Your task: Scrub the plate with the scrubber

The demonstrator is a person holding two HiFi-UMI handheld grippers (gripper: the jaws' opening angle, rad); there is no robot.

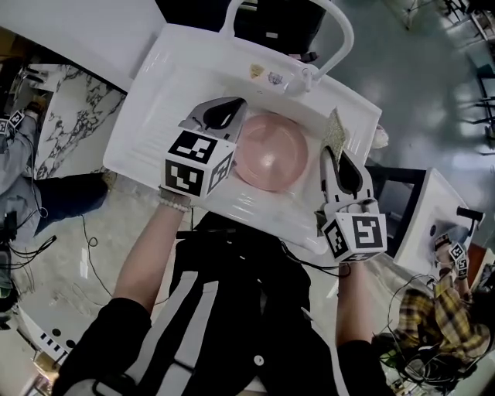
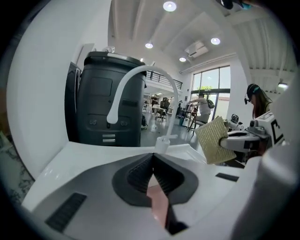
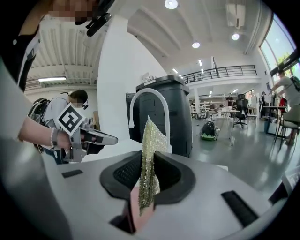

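On my feed the sink is glossy white, and so is its arched faucet. At the sink's middle, the plate is a plain pale pink. Toward the sink's right side, the scrubber is a glittery yellow-green mesh. The left tongs and right tongs have light grey shells with black ribbed pads, and each carries a cube of black-and-white square markers. Left of the sink I see a white surface with dark grey veins. Behind the sink stands a dark grey bin.

white ceiling; round recessed lights; tall windows; glossy grey floor; distant desks
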